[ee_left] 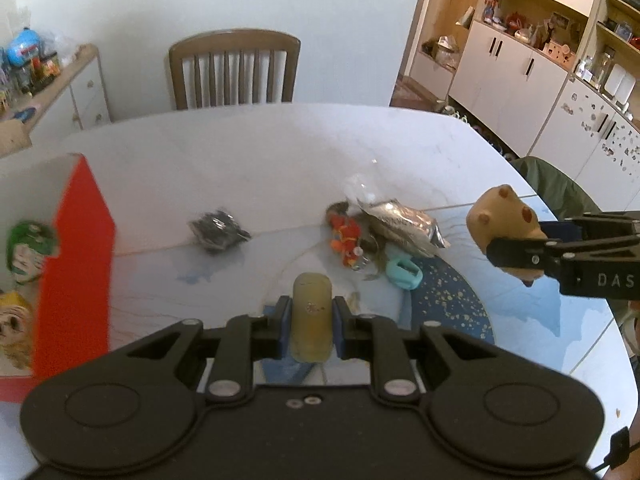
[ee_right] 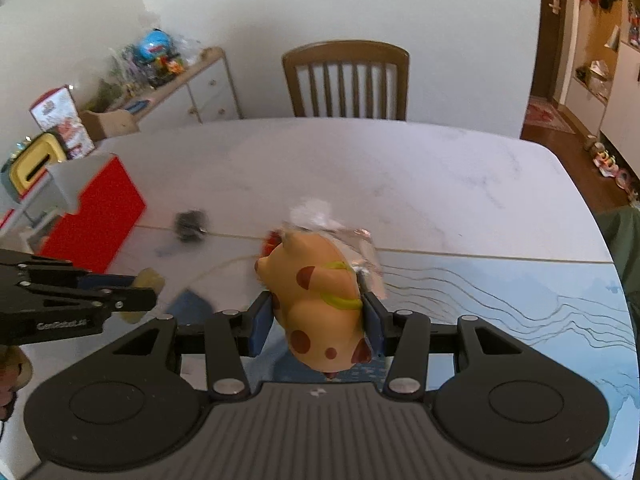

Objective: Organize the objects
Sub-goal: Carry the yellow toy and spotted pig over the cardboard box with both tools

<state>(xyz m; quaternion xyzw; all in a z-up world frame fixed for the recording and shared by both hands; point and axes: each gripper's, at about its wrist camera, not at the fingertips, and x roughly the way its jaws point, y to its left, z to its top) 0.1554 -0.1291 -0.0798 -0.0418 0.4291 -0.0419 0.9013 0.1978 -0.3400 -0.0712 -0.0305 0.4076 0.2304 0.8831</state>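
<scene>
My left gripper [ee_left: 311,316] is shut on a yellowish cylinder toy [ee_left: 311,312], held above the table; it also shows in the right wrist view [ee_right: 146,294]. My right gripper [ee_right: 318,320] is shut on a tan spotted pig toy [ee_right: 320,300], also seen at the right of the left wrist view [ee_left: 504,226]. A red and white box [ee_left: 76,264] stands open at the left with a green-haired mask [ee_left: 28,252] and a yellow figure [ee_left: 14,328] inside. On the table lie a dark crumpled packet [ee_left: 218,230], a red-orange toy [ee_left: 346,236], a silver foil bag [ee_left: 404,224] and a teal clip [ee_left: 404,274].
A white marble table [ee_left: 240,160] with a blue patterned mat [ee_left: 460,312] near me. A wooden chair [ee_left: 234,68] stands at the far edge. A side cabinet with toys [ee_right: 160,60] is at the left; white cupboards [ee_left: 520,60] at the right.
</scene>
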